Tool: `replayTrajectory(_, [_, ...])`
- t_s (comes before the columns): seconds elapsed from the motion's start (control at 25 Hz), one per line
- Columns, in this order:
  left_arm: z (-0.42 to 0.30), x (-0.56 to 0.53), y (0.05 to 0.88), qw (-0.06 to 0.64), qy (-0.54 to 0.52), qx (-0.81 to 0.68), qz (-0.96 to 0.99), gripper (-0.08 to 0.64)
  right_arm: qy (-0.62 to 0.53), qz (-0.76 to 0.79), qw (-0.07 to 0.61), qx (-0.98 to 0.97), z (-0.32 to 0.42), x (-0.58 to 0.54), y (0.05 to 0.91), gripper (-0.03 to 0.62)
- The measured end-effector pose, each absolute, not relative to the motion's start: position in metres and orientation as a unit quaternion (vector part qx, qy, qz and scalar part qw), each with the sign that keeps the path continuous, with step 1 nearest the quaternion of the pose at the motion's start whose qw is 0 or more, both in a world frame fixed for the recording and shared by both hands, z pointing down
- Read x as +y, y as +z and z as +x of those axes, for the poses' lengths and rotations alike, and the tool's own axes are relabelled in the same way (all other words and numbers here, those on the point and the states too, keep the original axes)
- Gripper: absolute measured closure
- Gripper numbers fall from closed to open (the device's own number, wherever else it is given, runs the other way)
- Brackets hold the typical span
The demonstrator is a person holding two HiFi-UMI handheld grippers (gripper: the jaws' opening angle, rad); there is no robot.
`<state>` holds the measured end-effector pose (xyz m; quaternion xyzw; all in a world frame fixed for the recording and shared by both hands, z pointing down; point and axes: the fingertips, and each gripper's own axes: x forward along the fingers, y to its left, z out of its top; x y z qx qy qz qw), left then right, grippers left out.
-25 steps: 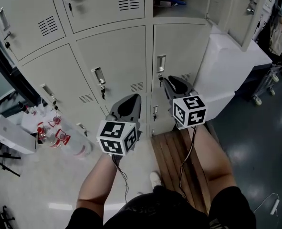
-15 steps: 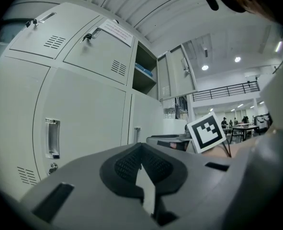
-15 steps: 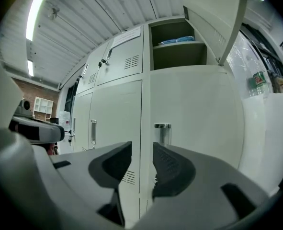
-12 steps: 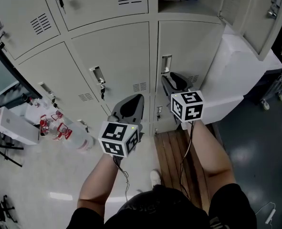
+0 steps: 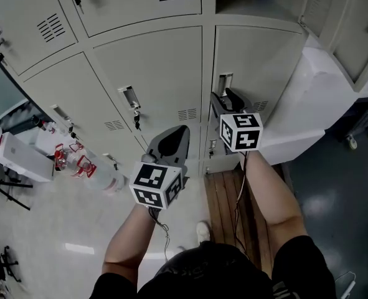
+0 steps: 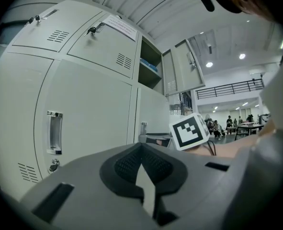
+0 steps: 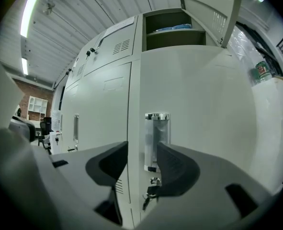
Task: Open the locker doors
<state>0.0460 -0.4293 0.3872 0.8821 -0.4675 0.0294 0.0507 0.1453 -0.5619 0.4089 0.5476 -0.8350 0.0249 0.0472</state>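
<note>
Two grippers up. Left gripper point(image 6: 141, 150) pressed together, empty, lower centre. Right gripper point(image 7: 142, 157) jaws just been opening, now spread; door handle point(image 7: 156, 140) sits in the gap, pads off it. Closed locker door point(image 5: 258, 67) centre-right, bottles point(image 5: 87, 170) on the floor at left.

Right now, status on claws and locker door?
Right claw open, jaws just been opening, door handle lined up between them, ungripped. Left claw shut, empty. Locker door closed. Nothing blocking.

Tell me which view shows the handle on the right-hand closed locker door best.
The right gripper view: the handle sits close, central and face-on. The head view shows the handle small, from steeply above. The left gripper view catches only a distant sliver of the handle.
</note>
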Motion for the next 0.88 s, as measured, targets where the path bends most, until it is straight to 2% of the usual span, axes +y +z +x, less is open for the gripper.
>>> replayTrajectory(0.16, [0.041, -0.430, 0.388, 0.051, 0.027, -0.469, 0.881, 0.561, 0.021, 0.559, 0.048, -0.828, 0.144, -0.574, 0.409, 0.388])
replayTrajectory(0.44, [0.033, -0.433, 0.388, 0.052, 0.022, -0.475, 0.878, 0.561, 0.020, 0.578, 0.047, -0.815, 0.138, -0.590, 0.411, 0.391])
replayTrajectory(0.64, [0.029, -0.434, 0.390, 0.051, 0.025, -0.477, 0.877, 0.561, 0.014, 0.589, 0.052, -0.806, 0.136, -0.596, 0.414, 0.448])
replayTrajectory(0.88, [0.027, -0.437, 0.392, 0.054, 0.027, -0.478, 0.876, 0.561, 0.004, 0.584, 0.055, -0.810, 0.135, -0.596, 0.414, 0.454])
